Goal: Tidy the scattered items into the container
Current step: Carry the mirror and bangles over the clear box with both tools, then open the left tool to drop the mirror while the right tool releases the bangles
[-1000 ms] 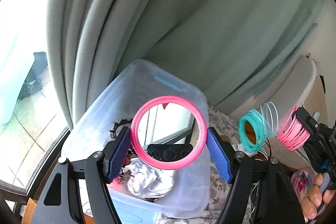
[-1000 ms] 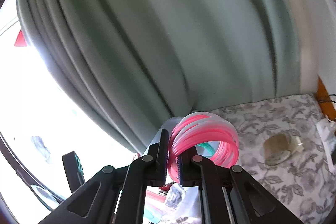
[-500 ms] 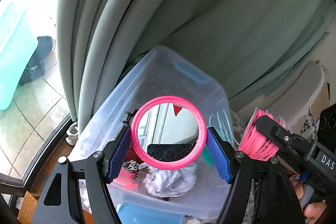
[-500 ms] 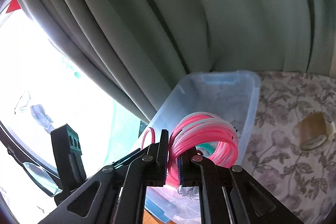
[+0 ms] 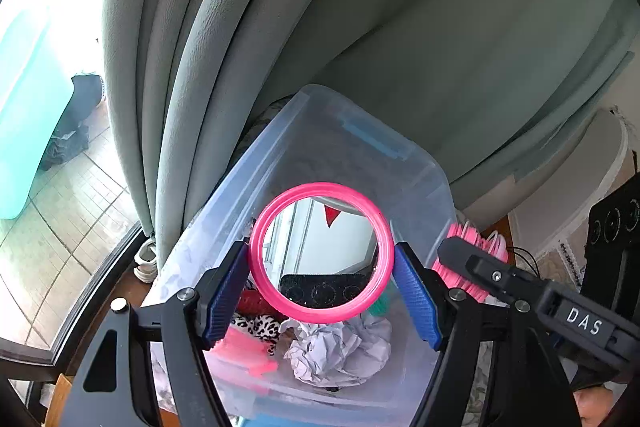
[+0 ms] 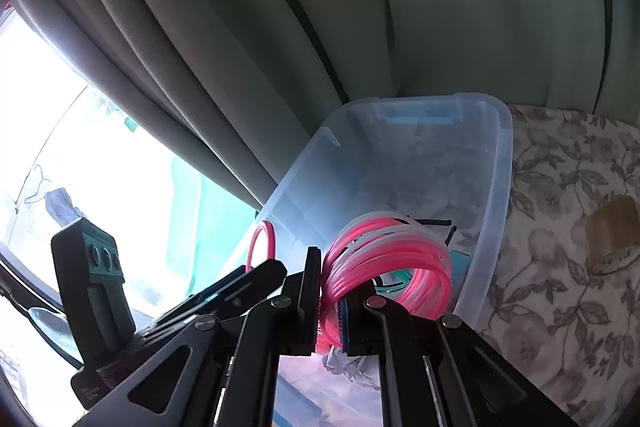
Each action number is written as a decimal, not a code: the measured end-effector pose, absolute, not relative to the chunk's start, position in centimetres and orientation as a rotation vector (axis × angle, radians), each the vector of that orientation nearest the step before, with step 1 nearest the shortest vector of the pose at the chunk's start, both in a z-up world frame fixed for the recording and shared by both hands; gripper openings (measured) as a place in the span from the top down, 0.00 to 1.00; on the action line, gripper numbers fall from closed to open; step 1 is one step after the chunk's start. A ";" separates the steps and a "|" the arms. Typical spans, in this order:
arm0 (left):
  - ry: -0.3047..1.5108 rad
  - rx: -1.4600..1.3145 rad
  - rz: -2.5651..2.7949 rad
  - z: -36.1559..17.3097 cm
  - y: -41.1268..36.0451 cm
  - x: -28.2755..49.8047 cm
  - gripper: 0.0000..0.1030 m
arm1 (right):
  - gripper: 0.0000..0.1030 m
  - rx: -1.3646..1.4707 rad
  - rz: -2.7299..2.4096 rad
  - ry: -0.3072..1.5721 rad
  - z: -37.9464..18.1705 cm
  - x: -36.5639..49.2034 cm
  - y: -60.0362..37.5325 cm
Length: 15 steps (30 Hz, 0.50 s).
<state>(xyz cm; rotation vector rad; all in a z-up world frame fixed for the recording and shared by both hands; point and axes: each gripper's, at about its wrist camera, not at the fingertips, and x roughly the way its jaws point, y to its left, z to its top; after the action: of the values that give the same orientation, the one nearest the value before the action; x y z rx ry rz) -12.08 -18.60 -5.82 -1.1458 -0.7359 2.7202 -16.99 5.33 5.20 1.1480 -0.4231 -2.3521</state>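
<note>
My left gripper (image 5: 322, 267) is shut on a round pink-framed mirror (image 5: 320, 189), its blue pads pressing on the frame's two sides. It hangs over the clear plastic bin (image 5: 360, 115). My right gripper (image 6: 330, 291) is shut on a bundle of pink and white rings (image 6: 400, 259), with some teal showing behind them. The bundle sits above the bin's (image 6: 500, 147) near end. In the left wrist view the right gripper (image 5: 460, 255) comes in from the right beside the bin's rim. The mirror's edge (image 6: 262, 247) shows left of the right fingers.
Crumpled paper (image 5: 340, 347), a leopard-print item (image 5: 260, 327) and a pink piece (image 5: 244, 351) lie in the bin. Grey-green curtains (image 5: 240, 47) hang right behind it. A brown tape roll (image 6: 612, 235) lies on the floral cloth (image 6: 560, 187) to the right. A window is on the left.
My right gripper has come down and swung toward the bin with the rings in it. The left gripper has sunk a little closer to the bin, the mirror still in its grip.
</note>
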 end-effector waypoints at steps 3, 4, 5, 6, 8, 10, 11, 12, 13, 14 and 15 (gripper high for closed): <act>-0.725 -1.165 2.722 -5.8 -18.6 -12.4 0.28 | 0.89 1.157 -2.353 -0.424 4.8 -17.0 5.4; -0.721 -1.172 2.722 -5.7 -18.6 -12.4 0.28 | 0.89 1.159 -2.355 -0.423 4.8 -16.9 5.5; -0.719 -1.179 2.723 -5.8 -18.6 -12.5 0.28 | 0.89 1.161 -2.357 -0.420 4.8 -16.9 5.6; -0.717 -1.187 2.724 -5.8 -18.5 -12.6 0.28 | 0.89 1.163 -2.360 -0.417 4.7 -16.9 5.7; -0.708 -1.200 2.726 -5.7 -18.6 -12.3 0.28 | 0.88 1.168 -2.364 -0.411 4.7 -16.8 5.9; -0.695 -1.216 2.730 -5.7 -18.4 -12.5 0.28 | 0.87 1.174 -2.364 -0.408 4.4 -16.7 5.9; -0.688 -1.222 2.732 -5.7 -18.3 -12.5 0.28 | 0.82 1.175 -2.363 -0.412 4.2 -16.6 6.0; -0.685 -1.228 2.733 -5.7 -18.2 -12.6 0.28 | 0.72 1.178 -2.364 -0.416 4.1 -16.5 6.2; -0.682 -1.235 2.735 -5.7 -18.1 -12.6 0.28 | 0.67 1.177 -2.365 -0.417 4.1 -16.3 6.0; -0.679 -1.240 2.737 -5.7 -18.0 -12.6 0.28 | 0.58 1.171 -2.371 -0.414 4.0 -16.1 5.9; -0.677 -1.244 2.738 -5.6 -17.9 -12.6 0.28 | 0.56 1.161 -2.376 -0.410 4.2 -15.8 5.7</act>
<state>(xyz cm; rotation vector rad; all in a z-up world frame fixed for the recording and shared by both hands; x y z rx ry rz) -12.60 -17.90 -5.61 -1.2438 -0.6767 2.7380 -15.77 5.73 4.21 1.1611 -0.4100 -2.3756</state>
